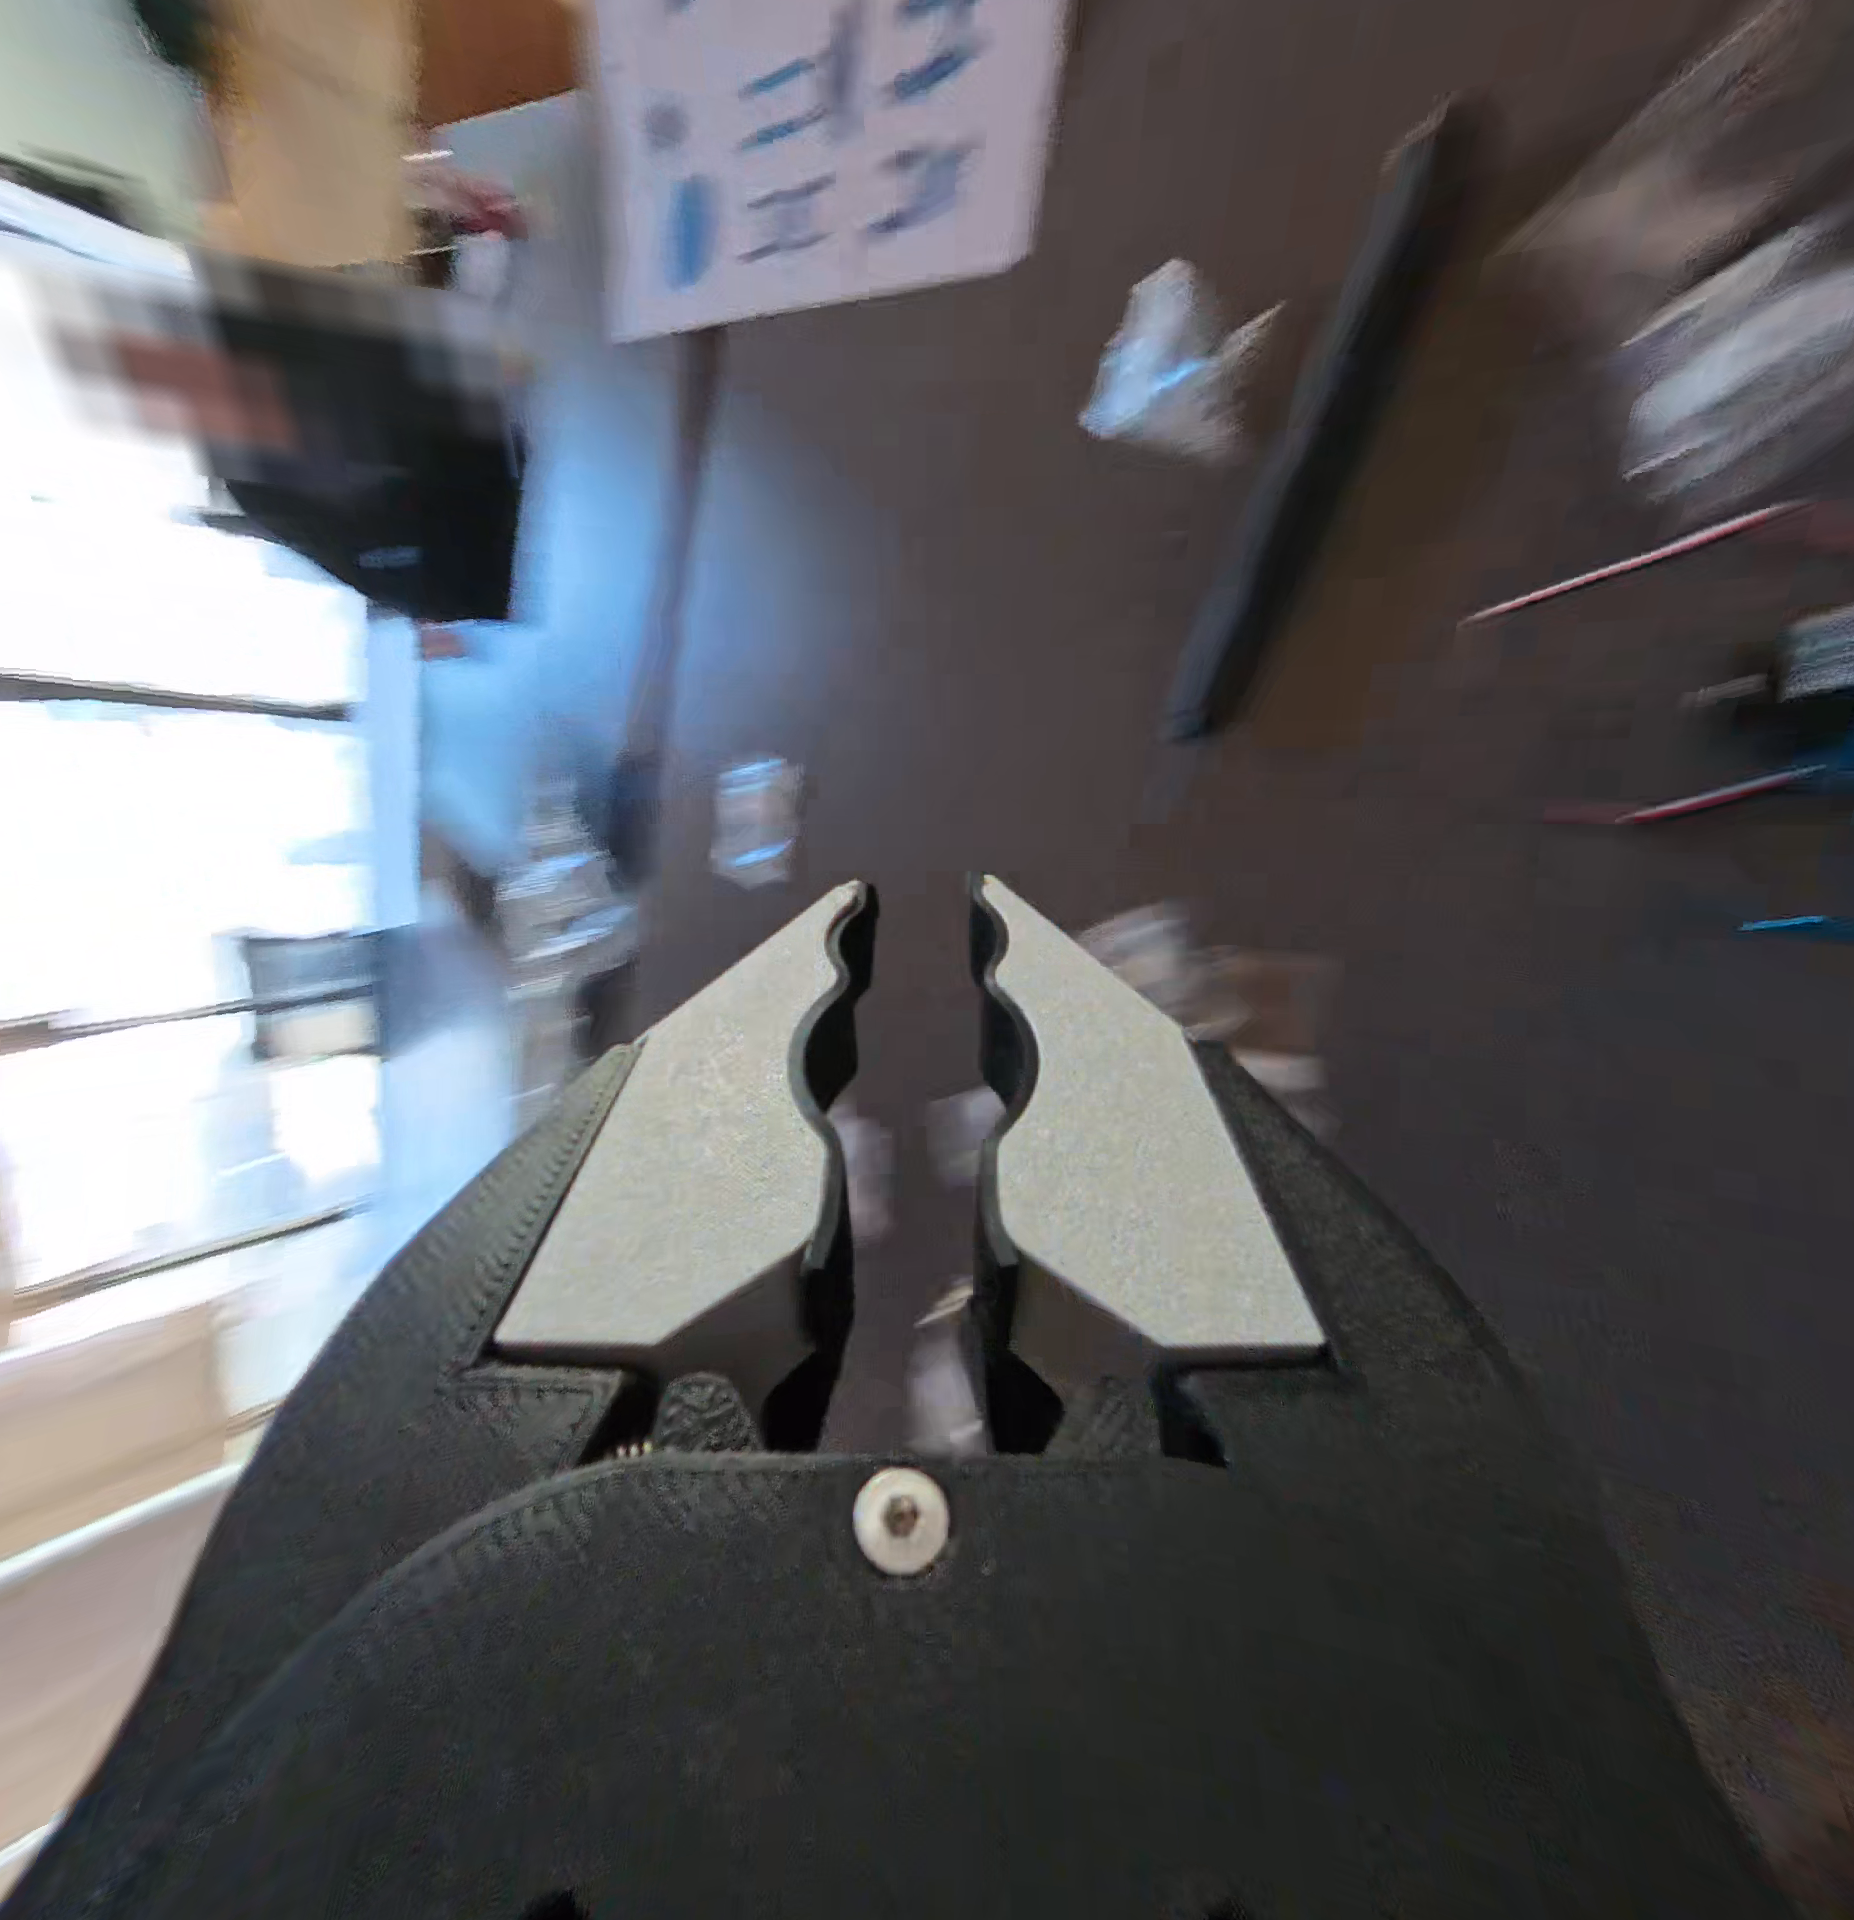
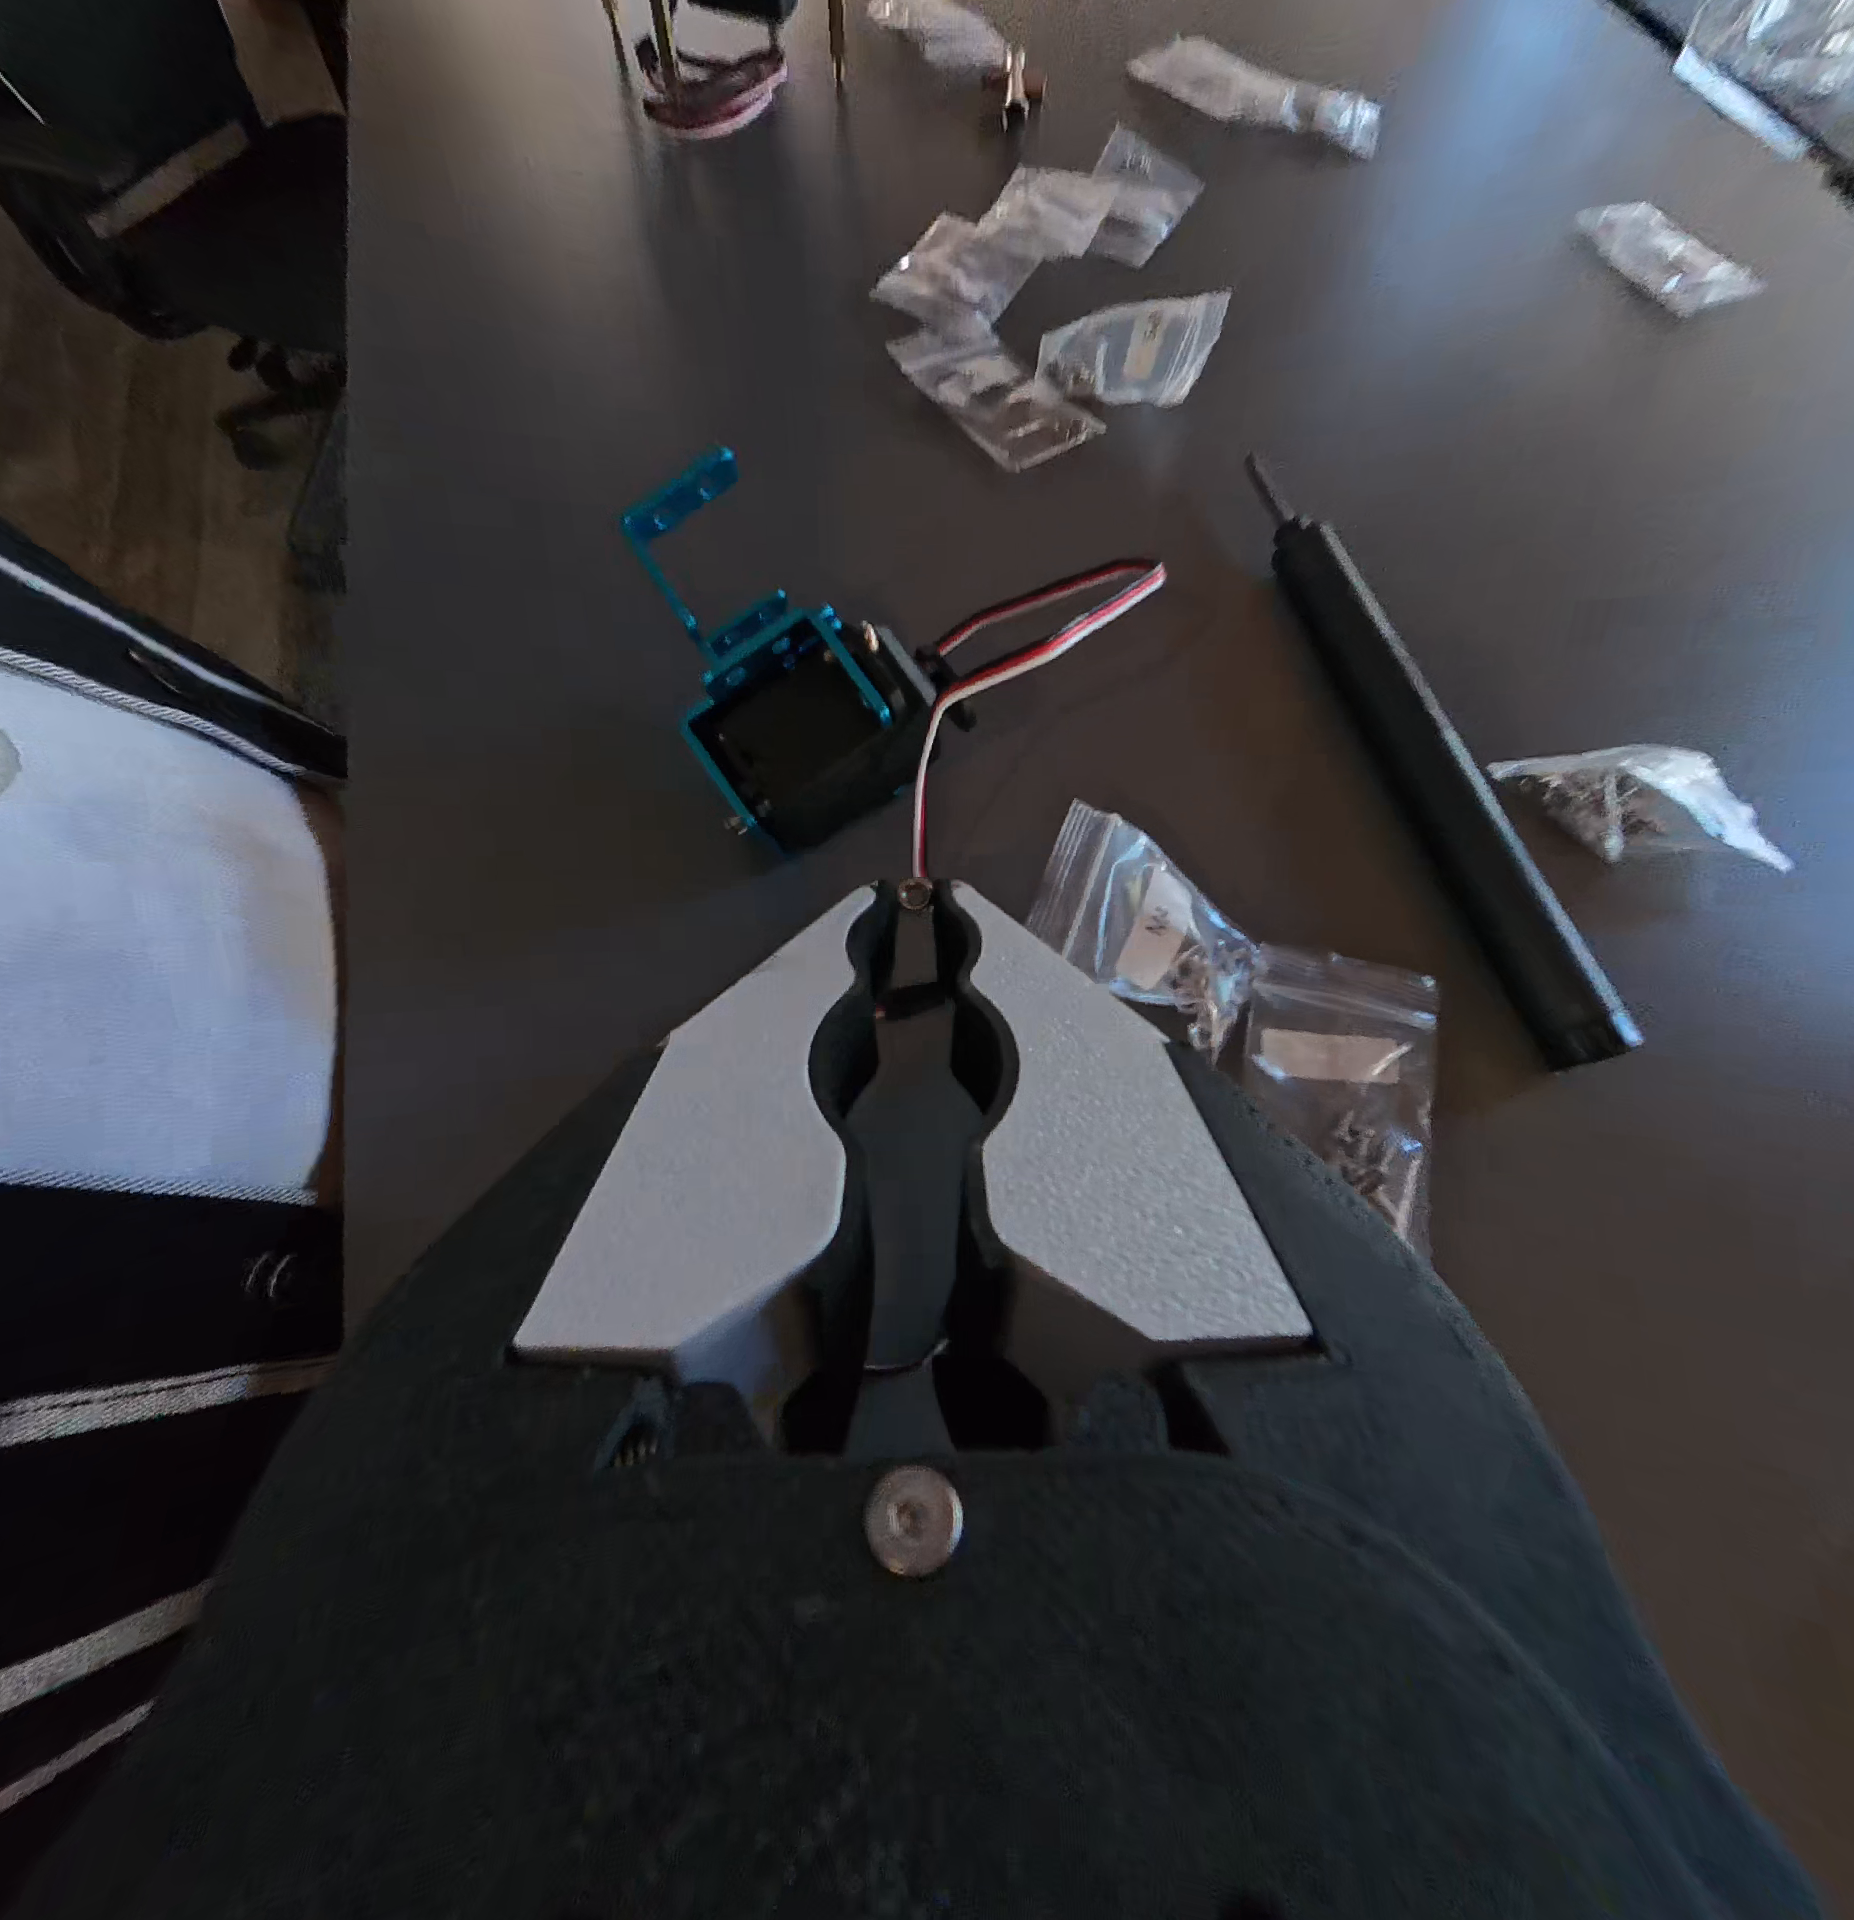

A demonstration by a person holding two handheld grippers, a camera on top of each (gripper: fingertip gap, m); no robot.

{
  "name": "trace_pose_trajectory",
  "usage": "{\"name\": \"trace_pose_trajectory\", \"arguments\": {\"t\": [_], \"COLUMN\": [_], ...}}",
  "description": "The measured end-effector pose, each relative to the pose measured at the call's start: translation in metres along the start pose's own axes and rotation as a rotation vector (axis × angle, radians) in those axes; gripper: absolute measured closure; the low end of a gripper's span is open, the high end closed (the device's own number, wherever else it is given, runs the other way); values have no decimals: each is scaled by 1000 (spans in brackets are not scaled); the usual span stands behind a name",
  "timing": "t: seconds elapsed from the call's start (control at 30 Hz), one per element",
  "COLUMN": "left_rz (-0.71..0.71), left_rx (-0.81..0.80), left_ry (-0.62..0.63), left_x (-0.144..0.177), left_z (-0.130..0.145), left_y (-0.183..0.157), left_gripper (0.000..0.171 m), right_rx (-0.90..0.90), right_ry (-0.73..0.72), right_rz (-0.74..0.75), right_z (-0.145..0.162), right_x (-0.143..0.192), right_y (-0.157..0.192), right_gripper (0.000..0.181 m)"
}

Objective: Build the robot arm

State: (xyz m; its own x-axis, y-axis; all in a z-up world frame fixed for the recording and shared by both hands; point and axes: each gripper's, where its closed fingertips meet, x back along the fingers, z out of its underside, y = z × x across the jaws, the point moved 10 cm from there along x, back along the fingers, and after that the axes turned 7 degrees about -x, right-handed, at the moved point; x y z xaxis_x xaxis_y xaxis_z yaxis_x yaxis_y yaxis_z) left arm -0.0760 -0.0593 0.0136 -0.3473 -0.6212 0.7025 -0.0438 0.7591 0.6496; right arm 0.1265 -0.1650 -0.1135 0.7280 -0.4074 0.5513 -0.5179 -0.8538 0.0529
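Note:
In the right wrist view my right gripper [image 2: 912,896] is shut on a slim black part [image 2: 907,1174] that has a small brass ring at its tip. It hangs just above the dark table [image 2: 549,343]. A red, white and black wire [image 2: 1048,603] runs from the fingertips to a black servo in a blue metal bracket [image 2: 788,727], which lies just ahead. In the blurred left wrist view my left gripper [image 1: 923,894] is slightly open and empty above the same table, with small plastic bags [image 1: 757,821] ahead of it.
A black screwdriver [image 2: 1442,769] lies right of the servo and shows as a dark bar in the left wrist view [image 1: 1307,436]. Several clear bags of screws [image 2: 1245,997] lie about. A white printed sheet [image 1: 829,156] lies far off. A person's white garment [image 2: 123,935] is at the table's left edge. Spacing between my two grippers at the tips: around 20 cm. The black screwdriver [image 2: 1442,769] is about 12 cm from my right fingertips and 20 cm from my left.

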Motion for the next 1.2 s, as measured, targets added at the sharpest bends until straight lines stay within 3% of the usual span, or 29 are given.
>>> {"name": "trace_pose_trajectory", "arguments": {"t": [0.1,0.3,0.4,0.47,0.53,0.6,0.7,0.8,0.87,0.93,1.07,1.2], "left_rz": [-311,-592,-564,-439,-272,-50,267,376,381,346,280,346], "left_rx": [-313,-625,-627,-475,-202,195,770,1072,1130,1079,954,924], "left_ry": [245,532,606,580,473,277,-213,-691,-787,-769,-805,-876], "left_x": [9,15,13,12,13,19,32,43,43,41,39,35], "left_z": [-30,-78,-88,-85,-73,-53,-20,9,20,26,31,38], "left_y": [27,46,41,31,19,3,-27,-64,-89,-109,-133,-142], "left_gripper": [161,160,158,156,154,145,141,138,135,130,128,126], "right_rx": [69,280,342,382,453,564,703,851,948,987,925,887], "right_ry": [-52,-120,-114,-118,-132,-170,-255,-283,-271,-255,-267,-281], "right_rz": [11,61,70,62,89,154,188,188,197,188,192,207], "right_z": [-9,-17,-12,-11,-16,-25,-35,-38,-36,-33,-27,-25], "right_x": [12,43,56,65,73,79,73,48,31,20,10,3], "right_y": [1,16,21,23,24,27,36,43,43,42,36,34], "right_gripper": [176,176,176,176,176,176,176,176,176,175,176,176]}}
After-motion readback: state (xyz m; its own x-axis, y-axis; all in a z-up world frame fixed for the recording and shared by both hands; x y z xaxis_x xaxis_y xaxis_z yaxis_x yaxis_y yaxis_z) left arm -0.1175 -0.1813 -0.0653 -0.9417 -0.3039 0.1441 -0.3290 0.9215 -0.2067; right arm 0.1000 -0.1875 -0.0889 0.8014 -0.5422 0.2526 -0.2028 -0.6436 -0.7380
